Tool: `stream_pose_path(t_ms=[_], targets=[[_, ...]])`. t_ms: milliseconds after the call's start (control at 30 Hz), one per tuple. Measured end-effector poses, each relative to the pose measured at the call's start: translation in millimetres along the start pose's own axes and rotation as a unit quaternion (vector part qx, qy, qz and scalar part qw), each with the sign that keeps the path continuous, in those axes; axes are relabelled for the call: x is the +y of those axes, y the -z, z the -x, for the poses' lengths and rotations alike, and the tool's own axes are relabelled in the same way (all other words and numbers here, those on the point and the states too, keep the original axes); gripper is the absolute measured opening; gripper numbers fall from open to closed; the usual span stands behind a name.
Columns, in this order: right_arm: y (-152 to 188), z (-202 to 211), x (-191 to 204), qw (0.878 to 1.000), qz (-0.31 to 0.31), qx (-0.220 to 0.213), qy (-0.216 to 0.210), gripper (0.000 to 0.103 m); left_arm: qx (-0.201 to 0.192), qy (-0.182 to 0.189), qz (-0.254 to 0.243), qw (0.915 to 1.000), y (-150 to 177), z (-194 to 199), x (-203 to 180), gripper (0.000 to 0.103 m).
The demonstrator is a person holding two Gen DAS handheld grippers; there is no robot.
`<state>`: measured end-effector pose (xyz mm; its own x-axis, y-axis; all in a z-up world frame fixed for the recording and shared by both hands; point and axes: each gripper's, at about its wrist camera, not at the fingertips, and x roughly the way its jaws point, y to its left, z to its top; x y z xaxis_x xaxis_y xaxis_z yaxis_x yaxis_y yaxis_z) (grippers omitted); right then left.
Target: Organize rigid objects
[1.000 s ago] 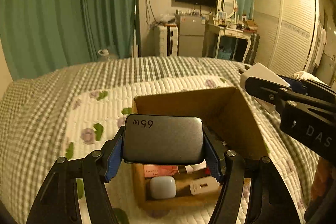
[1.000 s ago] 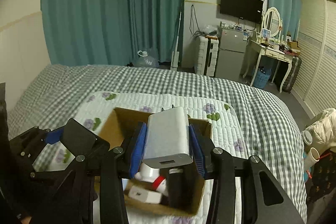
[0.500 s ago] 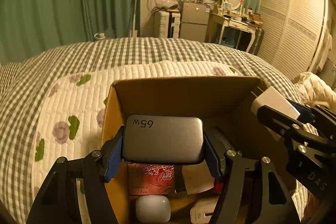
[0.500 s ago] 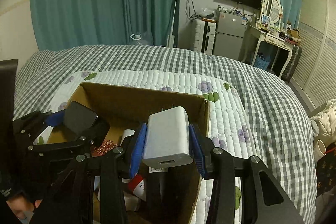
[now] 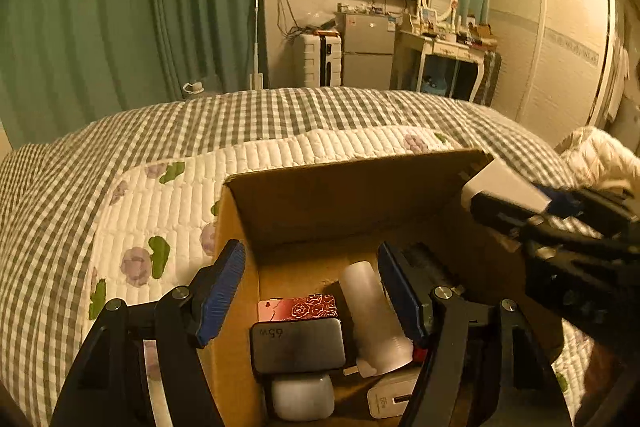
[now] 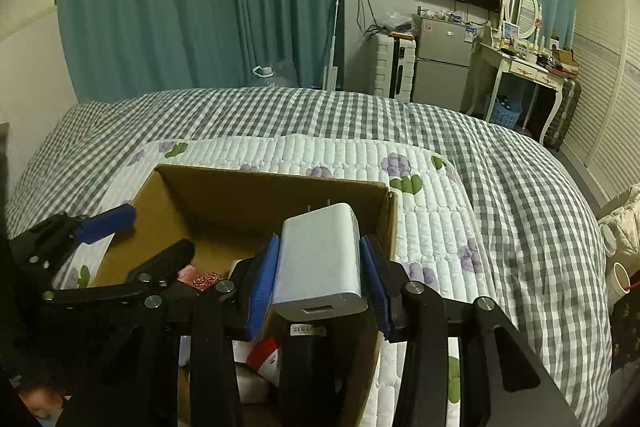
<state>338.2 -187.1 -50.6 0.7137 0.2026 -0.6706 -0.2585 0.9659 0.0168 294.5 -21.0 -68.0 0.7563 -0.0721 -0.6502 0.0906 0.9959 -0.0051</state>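
Note:
An open cardboard box (image 5: 352,187) sits on the bed, also in the right wrist view (image 6: 256,187). My left gripper (image 5: 312,287) is open and empty above the box's left side. Below it the grey 65W charger (image 5: 298,345) lies in the box on a red patterned card (image 5: 298,307), beside a white bottle (image 5: 372,311). My right gripper (image 6: 318,275) is shut on a white plug charger (image 6: 320,263), held over the box's right side; it also shows in the left wrist view (image 5: 504,187).
The box also holds a white earbud case (image 5: 302,395), a white adapter (image 5: 390,395) and a black item (image 6: 308,359). A white quilted flower pad (image 6: 432,219) lies under the box on the checked bedspread (image 6: 520,187). Curtains, fridge and dressing table stand behind.
My left gripper has opened and let go of the grey 65W charger, which now lies in the box. My right gripper still holds the white charger over the box, slightly lower.

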Motion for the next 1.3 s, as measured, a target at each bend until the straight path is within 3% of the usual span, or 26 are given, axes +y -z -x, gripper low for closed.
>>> stream_pose_path(t_ms=[300, 400, 500, 800, 1000, 1133, 1300], targets=[[4, -27, 11, 0.999, -0.005, 0.025, -0.025, 0.042, 0.001, -0.009, -0.031, 0.9995, 9, 4, 1, 0.071], [0, -18, 8, 0.999, -0.019, 0.014, -0.021, 0.058, 0.003, -0.013, -0.041, 0.9991, 11, 9, -3, 0.071], [-6, 1, 6, 1.000, -0.021, 0.006, -0.017, 0.058, -0.002, -0.014, -0.040, 0.9991, 10, 27, -6, 0.071], [-30, 114, 9, 0.999, 0.000, -0.036, 0.013, 0.058, -0.058, -0.006, -0.020, 0.9981, -20, 137, -11, 0.071], [-36, 217, 16, 0.996, 0.019, -0.082, 0.041, 0.058, -0.106, 0.001, -0.004, 0.9943, -36, 223, -7, 0.071], [-26, 276, 20, 0.992, 0.022, -0.113, 0.054, 0.061, -0.147, 0.002, 0.000, 0.9892, -30, 275, -3, 0.071], [2, 309, 23, 0.990, -0.002, -0.130, 0.052, 0.067, -0.184, -0.023, -0.004, 0.9826, -2, 311, -4, 0.078]])
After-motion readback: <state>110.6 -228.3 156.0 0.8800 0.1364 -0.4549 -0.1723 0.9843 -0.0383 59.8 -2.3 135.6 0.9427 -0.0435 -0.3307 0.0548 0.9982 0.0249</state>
